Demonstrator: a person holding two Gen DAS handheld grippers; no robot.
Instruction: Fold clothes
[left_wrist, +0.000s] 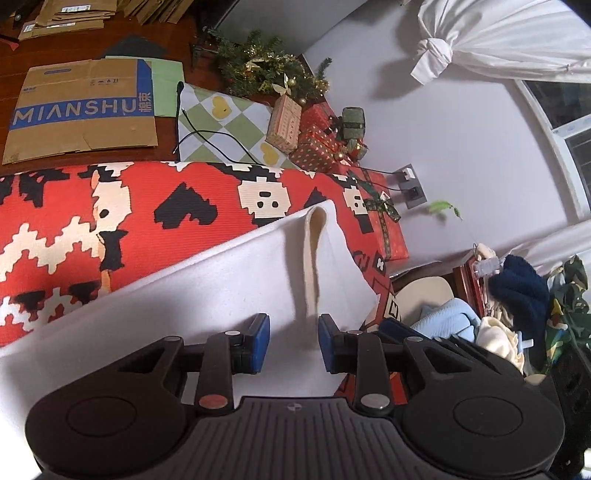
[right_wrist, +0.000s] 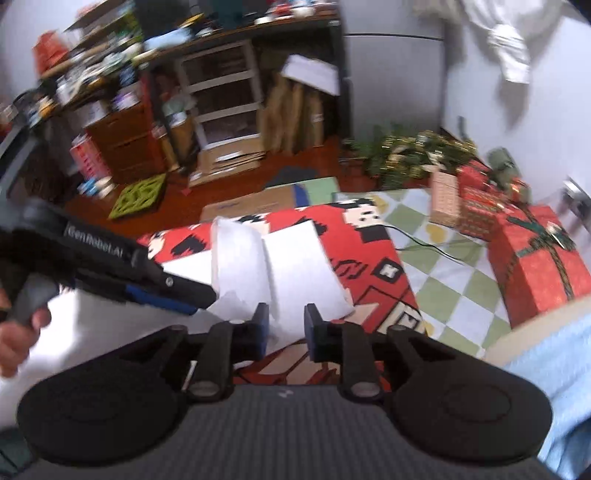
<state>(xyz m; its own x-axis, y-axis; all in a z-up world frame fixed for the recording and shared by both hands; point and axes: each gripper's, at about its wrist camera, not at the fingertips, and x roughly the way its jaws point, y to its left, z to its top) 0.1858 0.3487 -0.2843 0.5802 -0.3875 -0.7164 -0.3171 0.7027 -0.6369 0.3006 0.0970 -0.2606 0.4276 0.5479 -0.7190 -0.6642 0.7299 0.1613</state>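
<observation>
A white garment (left_wrist: 207, 295) lies on the red patterned cloth (left_wrist: 147, 206), with a cream-lined fold (left_wrist: 314, 251) standing up near its far end. My left gripper (left_wrist: 293, 343) is open just above the garment, its blue pads (left_wrist: 260, 341) on either side of the fold's near end. In the right wrist view the same white garment (right_wrist: 295, 269) lies folded in strips on the red cloth (right_wrist: 373, 266). My right gripper (right_wrist: 286, 330) is open and empty over the garment's near edge. The left gripper (right_wrist: 140, 291) shows there at the left, low over the garment.
Flattened cardboard (left_wrist: 85, 110) and a checked mat (left_wrist: 221, 125) lie beyond the red cloth. Wrapped gift boxes (left_wrist: 314, 136) and a small Christmas tree (left_wrist: 266, 70) stand by the wall. A pile of clothes (left_wrist: 509, 306) sits at the right. Shelves and drawers (right_wrist: 218, 107) fill the back.
</observation>
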